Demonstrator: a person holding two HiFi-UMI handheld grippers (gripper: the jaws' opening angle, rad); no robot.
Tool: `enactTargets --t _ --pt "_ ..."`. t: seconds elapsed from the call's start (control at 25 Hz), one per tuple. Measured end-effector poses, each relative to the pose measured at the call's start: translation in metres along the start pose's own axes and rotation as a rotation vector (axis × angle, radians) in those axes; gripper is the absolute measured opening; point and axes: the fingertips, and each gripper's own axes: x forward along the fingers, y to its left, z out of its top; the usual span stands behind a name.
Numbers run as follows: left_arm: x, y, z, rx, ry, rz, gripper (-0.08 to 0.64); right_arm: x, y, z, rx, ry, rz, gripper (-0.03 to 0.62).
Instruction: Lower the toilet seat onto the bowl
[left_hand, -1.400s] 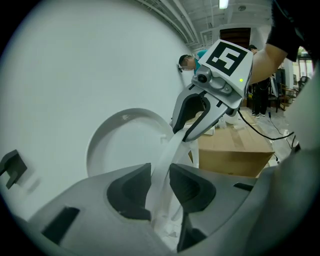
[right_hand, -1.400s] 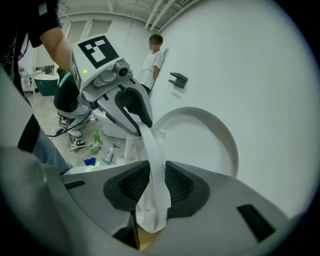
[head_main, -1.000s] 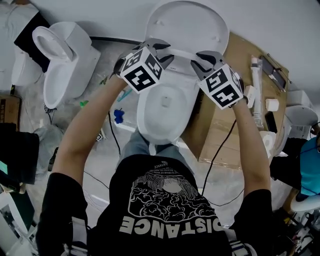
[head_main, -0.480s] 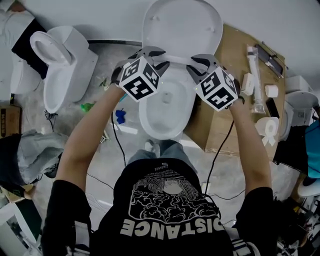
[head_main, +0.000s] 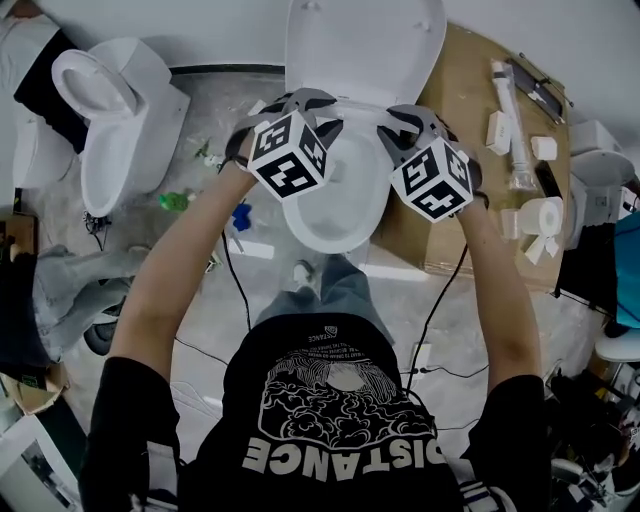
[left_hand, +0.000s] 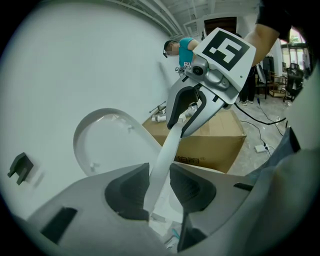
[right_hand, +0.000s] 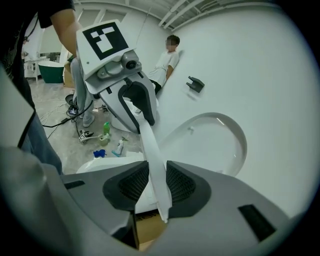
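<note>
Toilet seat in left gripper

Only one thing was properly readable: "DISTANCE" in big pale block letters on the person's black T-shirt, down at 6 o'clock in the head view and upside down to the camera. A tiny line sat above the shirt's graphic, too small to read. The cardboard box, at 4 o'clock in the left gripper view, had dark print on its side, too blurry. The left cube and right cube showed black-and-white square markers.

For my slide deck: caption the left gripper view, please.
Left gripper clamps the toilet seat edge-on; lid stands open behind.
</note>
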Motion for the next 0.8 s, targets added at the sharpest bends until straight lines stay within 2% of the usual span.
enactTargets --t 0.32,0.8 --pt "-0.009 -0.050 -0.019 0.026 0.002 -0.047 0.123 -0.009 0.050 -0.015 -0.046 0.067 -0.011 0.112" --pt "-0.013 -0.122 -0.058 0.059 0.059 -0.115 0.129 -0.010 0.128 -0.042 -0.105 0.126 0.041 0.118"
